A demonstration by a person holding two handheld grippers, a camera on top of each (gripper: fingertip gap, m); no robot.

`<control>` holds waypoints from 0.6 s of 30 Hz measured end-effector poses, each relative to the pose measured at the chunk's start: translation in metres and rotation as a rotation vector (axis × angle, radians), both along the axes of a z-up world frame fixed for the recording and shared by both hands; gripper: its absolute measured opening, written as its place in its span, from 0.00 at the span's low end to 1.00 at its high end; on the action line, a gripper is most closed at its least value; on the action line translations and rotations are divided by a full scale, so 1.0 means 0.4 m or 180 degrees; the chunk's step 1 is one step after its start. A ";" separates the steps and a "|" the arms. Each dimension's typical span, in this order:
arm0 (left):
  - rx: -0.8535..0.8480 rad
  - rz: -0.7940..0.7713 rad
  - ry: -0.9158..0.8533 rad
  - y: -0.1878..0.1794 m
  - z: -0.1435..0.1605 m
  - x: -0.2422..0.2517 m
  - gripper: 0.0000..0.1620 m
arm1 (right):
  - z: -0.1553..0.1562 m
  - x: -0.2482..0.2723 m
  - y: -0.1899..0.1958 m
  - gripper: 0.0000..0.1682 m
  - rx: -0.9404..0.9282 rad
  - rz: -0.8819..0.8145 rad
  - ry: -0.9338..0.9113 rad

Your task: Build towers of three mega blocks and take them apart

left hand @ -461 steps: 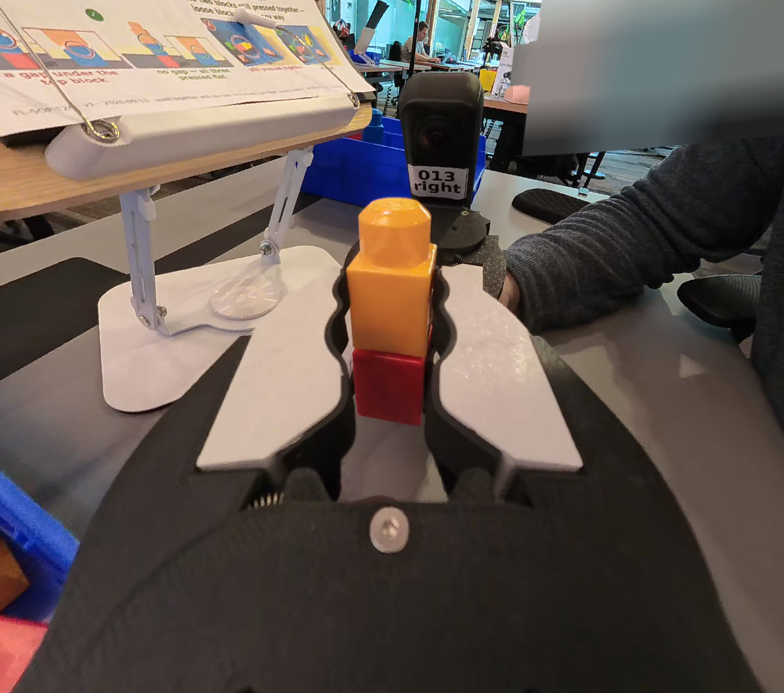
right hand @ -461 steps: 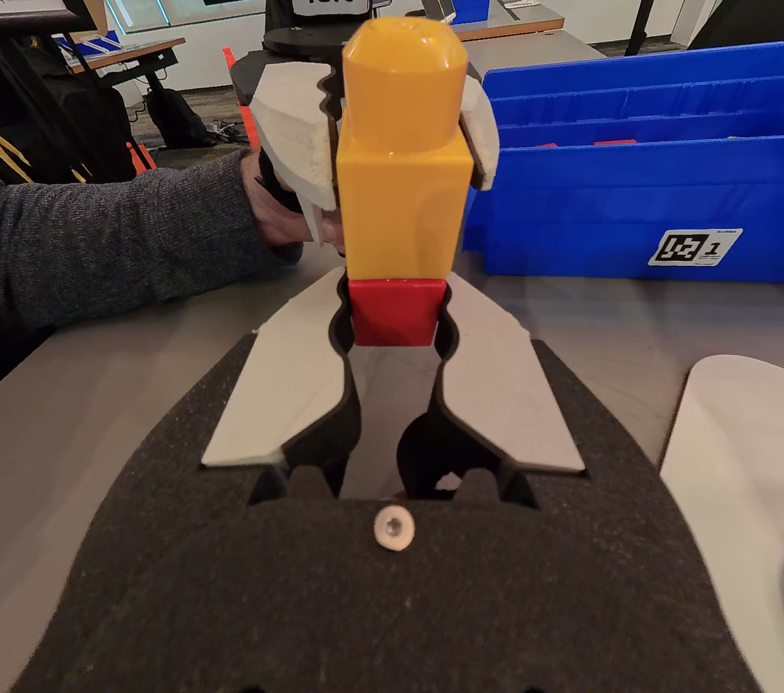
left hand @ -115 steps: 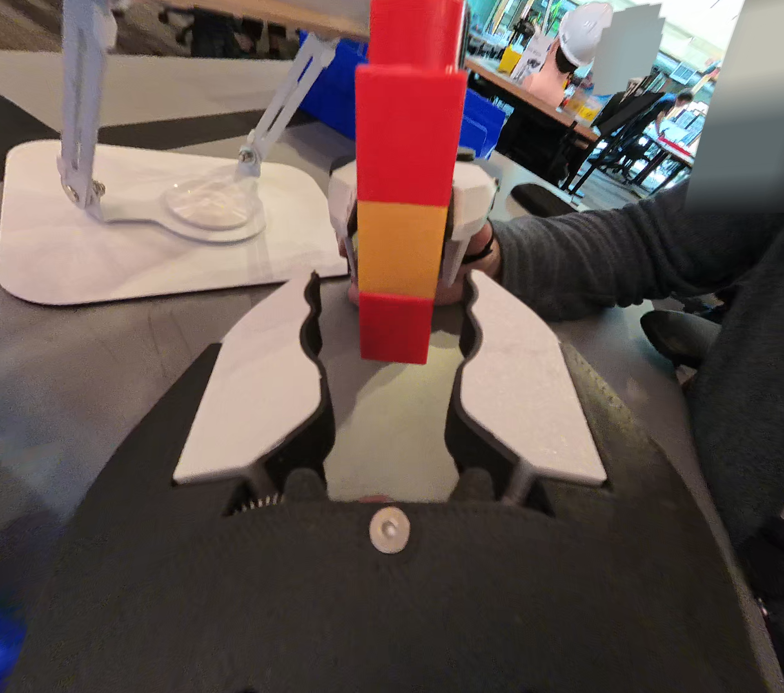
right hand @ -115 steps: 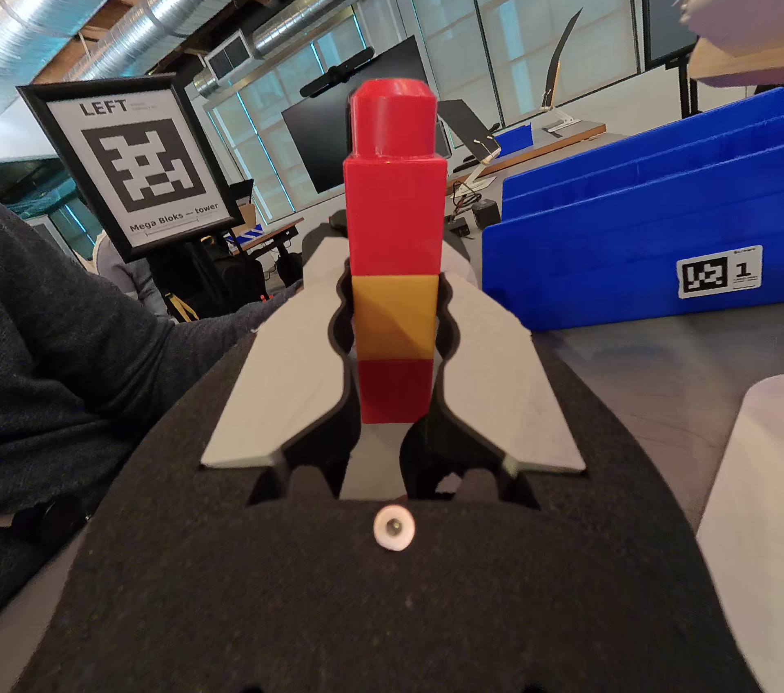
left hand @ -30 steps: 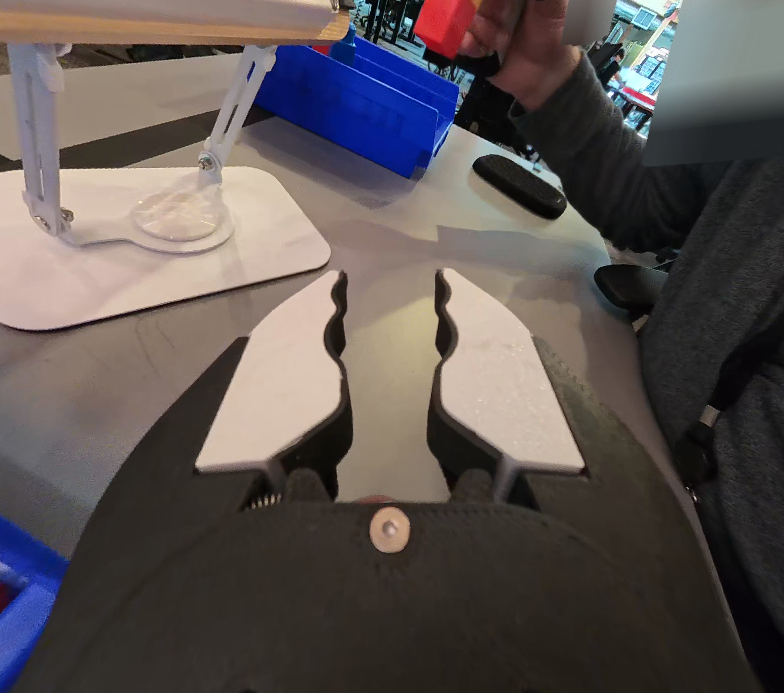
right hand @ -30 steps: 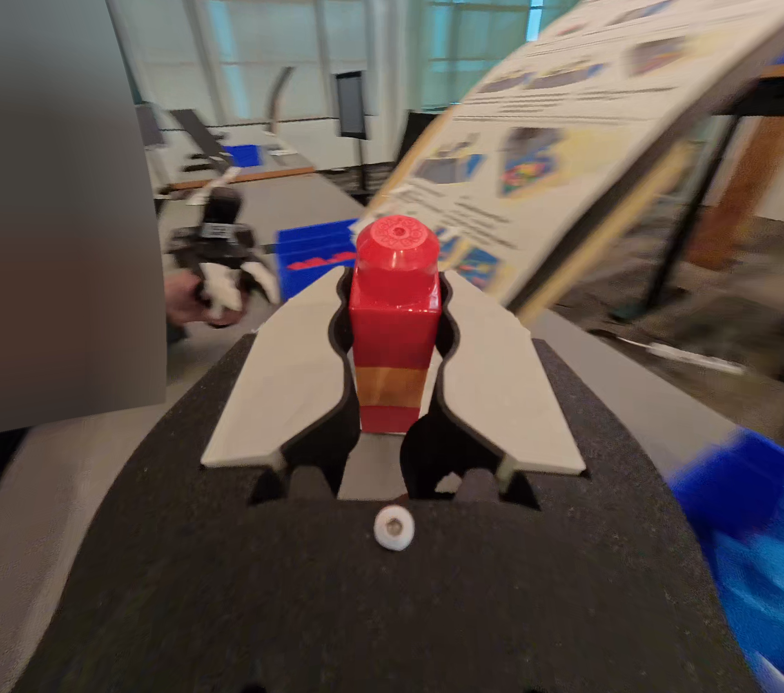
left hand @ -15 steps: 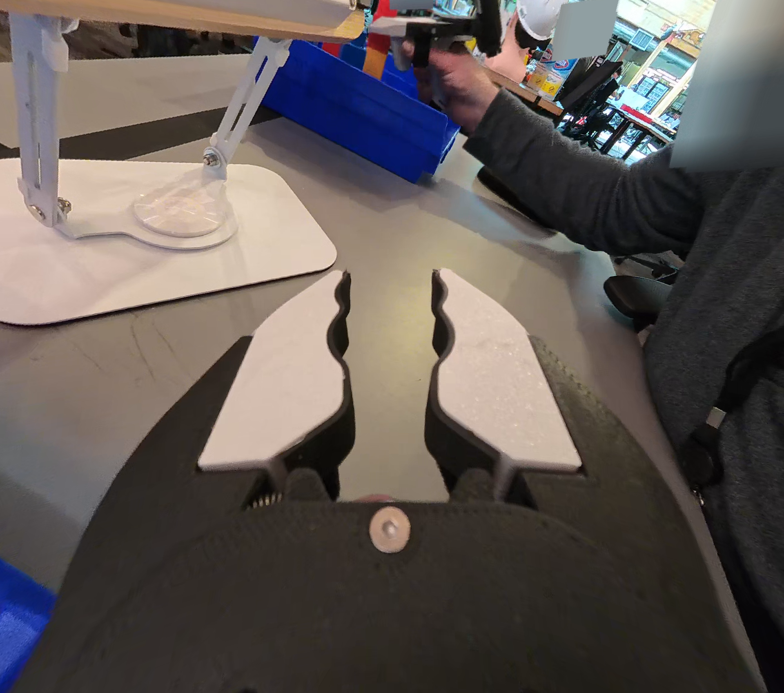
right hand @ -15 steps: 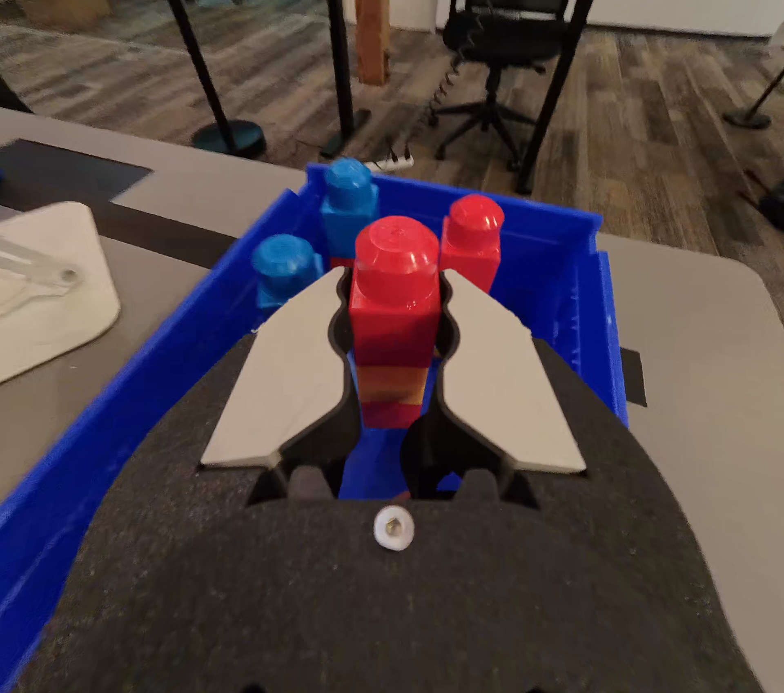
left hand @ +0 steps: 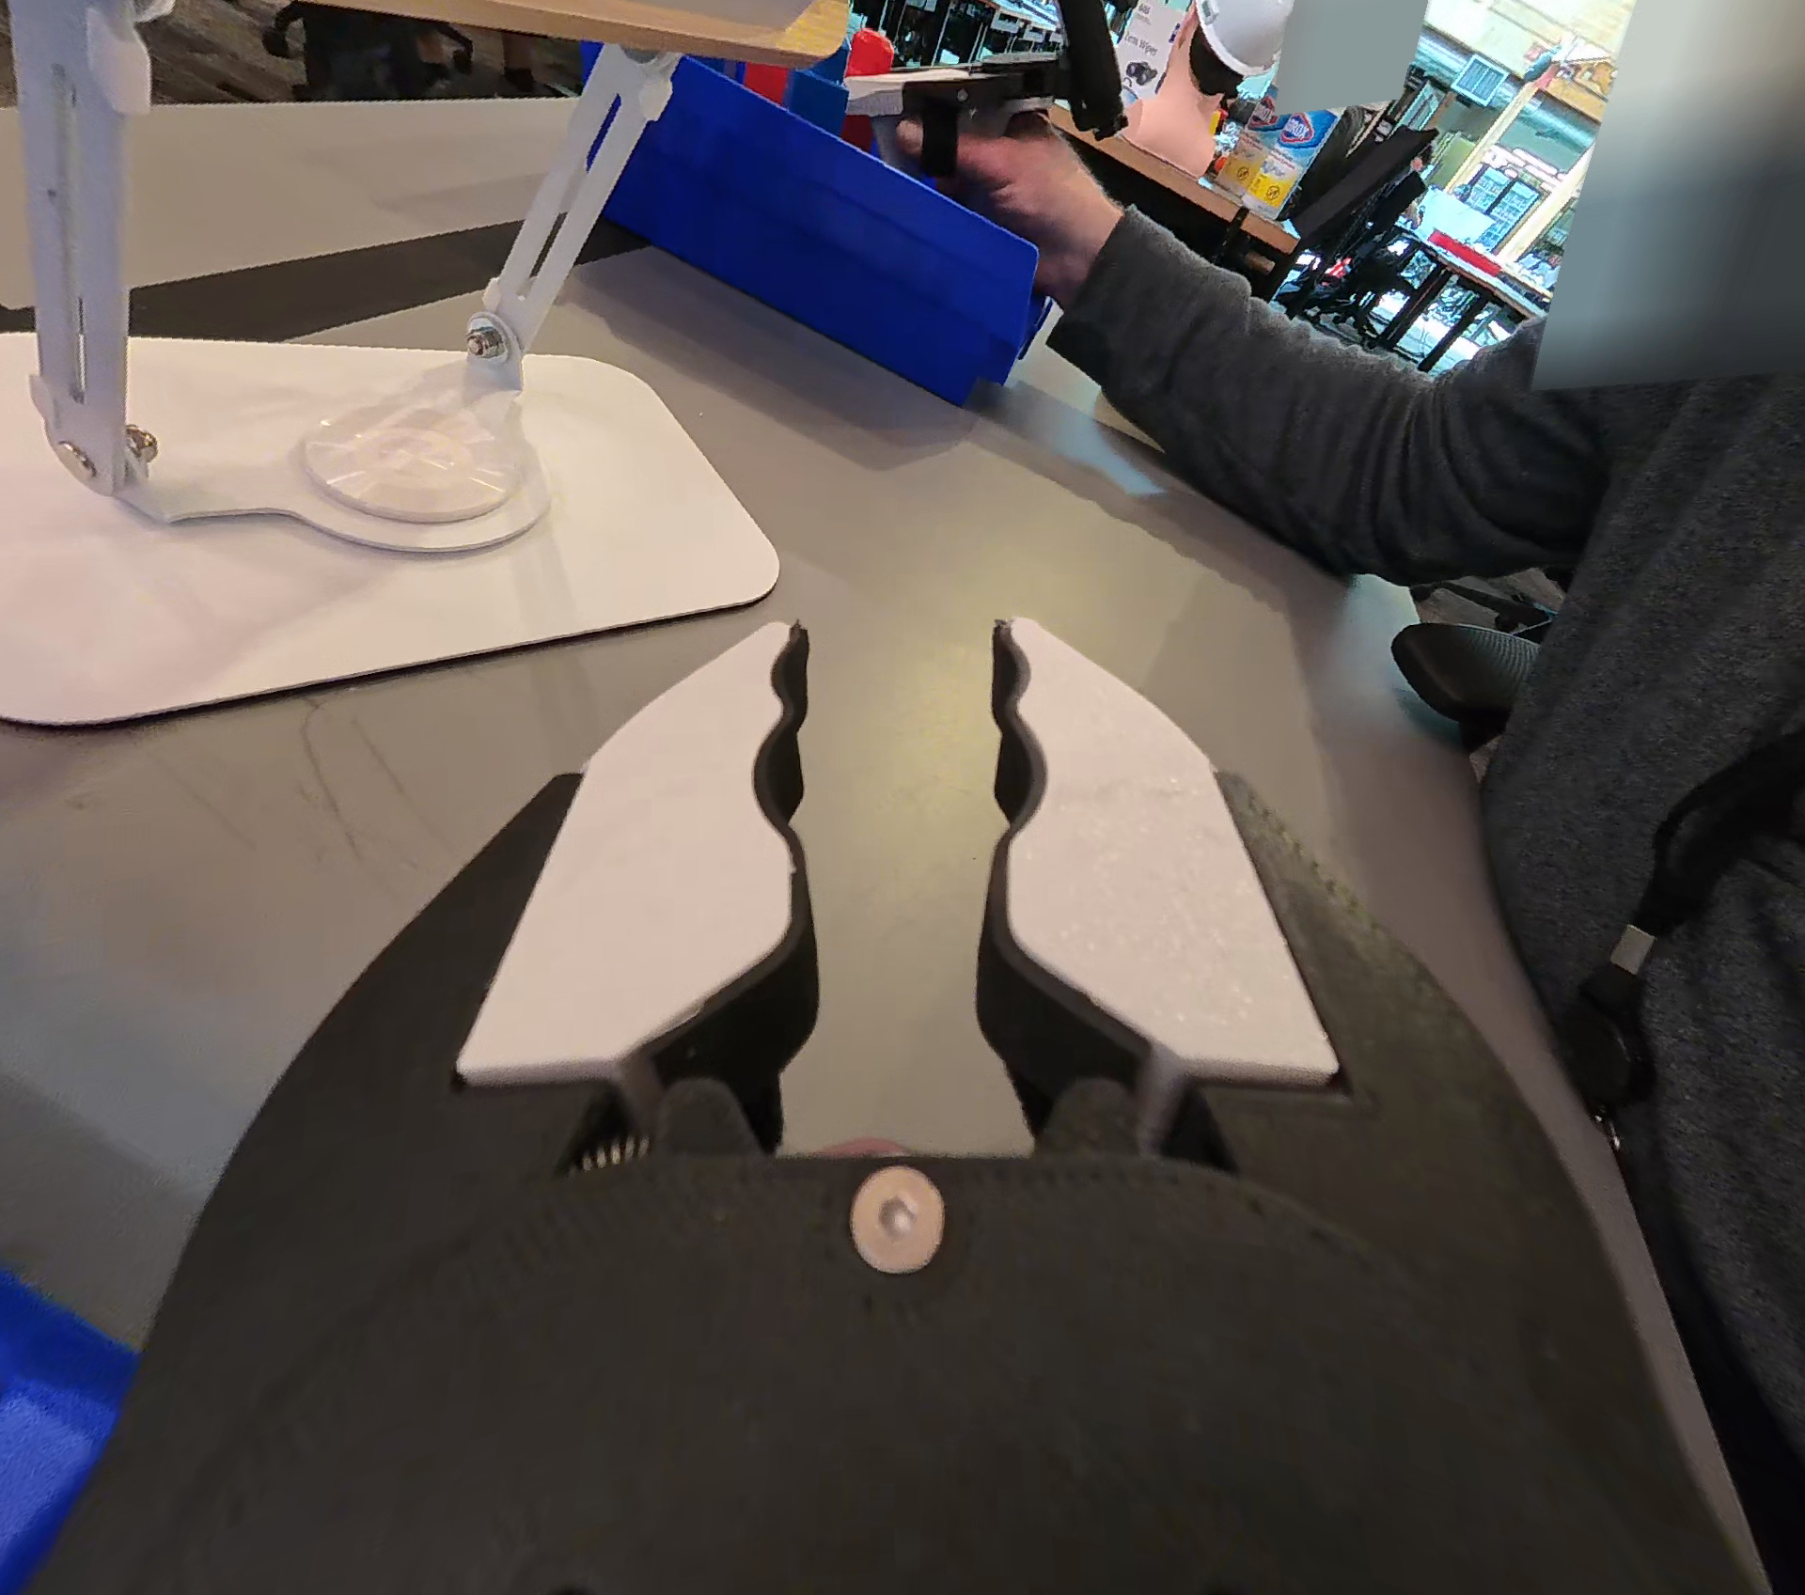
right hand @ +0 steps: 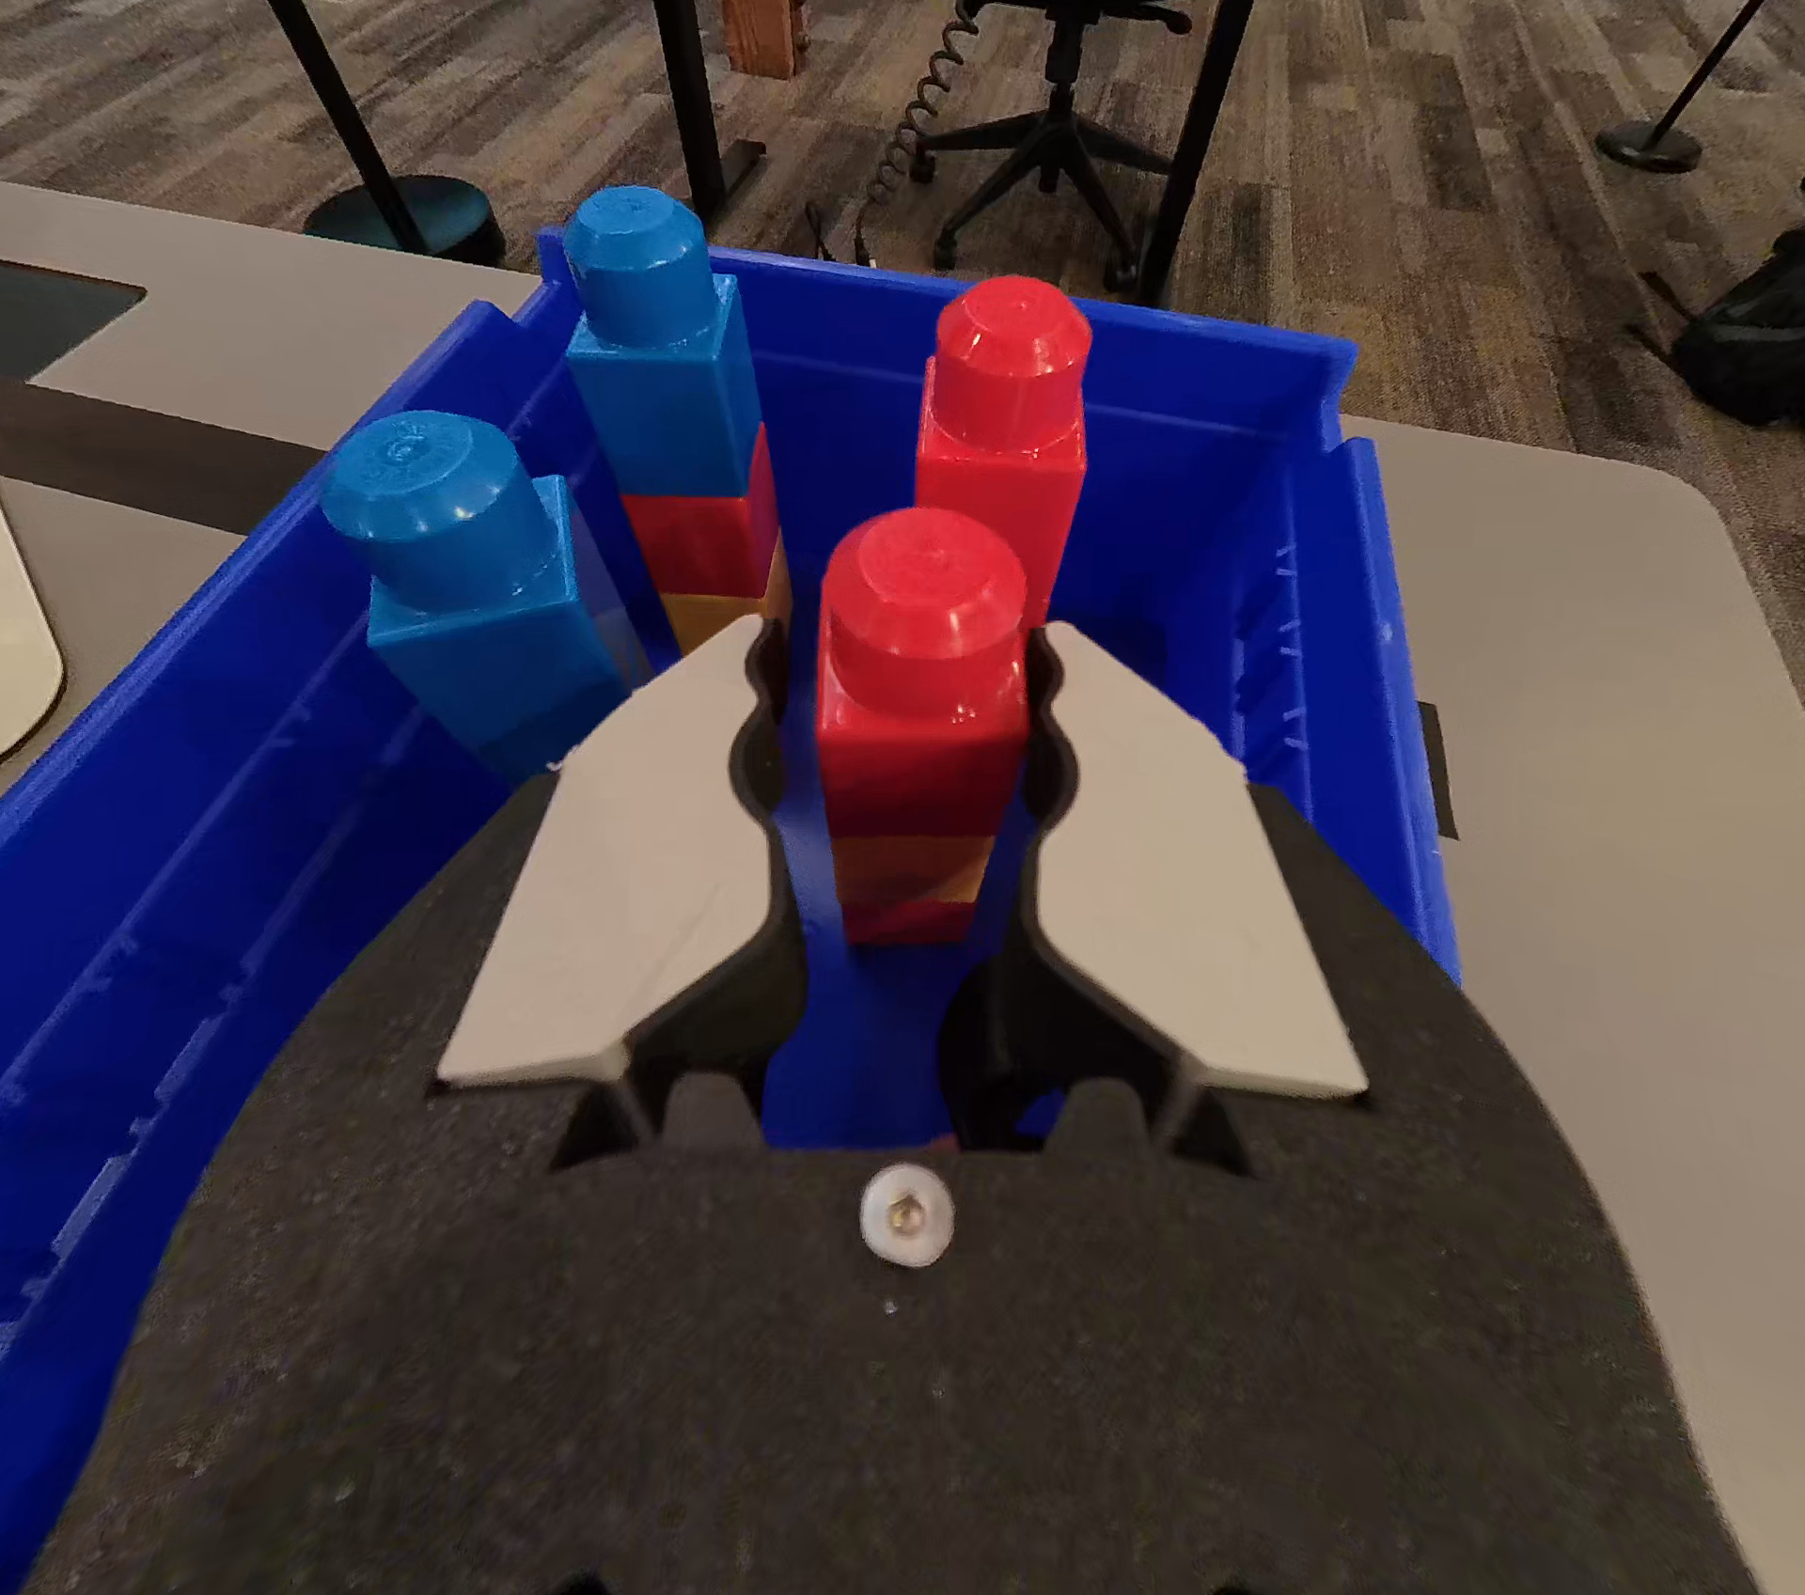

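In the left wrist view, the left gripper (left hand: 899, 728) is held low over the grey table (left hand: 977, 533) with its jaws parted and nothing between them, as it was one second ago. Farther off, the right gripper (left hand: 879, 95) is seen lowered to the blue bin (left hand: 820, 220), whereas one second ago it was raised high with the tower. In the right wrist view, the red-orange-red tower (right hand: 918, 728) is now seen standing inside the bin, beside three other towers. The right gripper (right hand: 903, 669) has been opened slightly: a gap is visible on the left side of the top block, while the right finger (right hand: 1153, 845) seems close or touching. The tower is judged as released, so this placing step appears finished.
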State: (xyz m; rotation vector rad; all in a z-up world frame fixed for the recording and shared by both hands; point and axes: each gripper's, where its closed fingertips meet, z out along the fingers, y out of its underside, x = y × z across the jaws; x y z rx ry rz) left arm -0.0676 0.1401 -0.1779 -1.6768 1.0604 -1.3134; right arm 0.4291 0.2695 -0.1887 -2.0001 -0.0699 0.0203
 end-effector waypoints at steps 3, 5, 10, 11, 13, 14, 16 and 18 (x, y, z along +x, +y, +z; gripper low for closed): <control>0.0001 -0.0014 -0.0008 -0.002 0.001 0.001 0.22 | 0.020 0.000 -0.007 0.30 0.0060 -0.0013 -0.0036; 0.0014 -0.0010 -0.0016 -0.002 0.003 0.001 0.22 | 0.037 0.001 -0.015 0.33 0.0081 -0.0047 -0.0051; 0.0032 0.0015 -0.0020 0.000 0.005 0.000 0.22 | 0.153 -0.059 -0.082 0.32 0.0426 0.0065 -0.0191; 0.0042 0.0031 -0.0005 0.002 0.003 0.000 0.21 | 0.188 -0.089 -0.103 0.31 0.0525 0.0152 -0.0264; 0.0075 0.0048 0.0074 0.003 -0.005 0.002 0.20 | 0.257 -0.178 -0.151 0.27 0.0742 0.0449 -0.0372; 0.0099 0.0040 0.0097 0.001 -0.006 0.005 0.19 | 0.281 -0.229 -0.175 0.25 0.0813 0.0606 -0.0421; 0.0143 0.0030 0.0074 -0.003 -0.001 0.012 0.14 | 0.318 -0.332 -0.218 0.22 0.0938 0.0890 -0.0568; 0.0185 0.0069 0.0055 0.000 0.003 0.019 0.08 | 0.337 -0.460 -0.256 0.12 0.1083 0.1329 -0.0518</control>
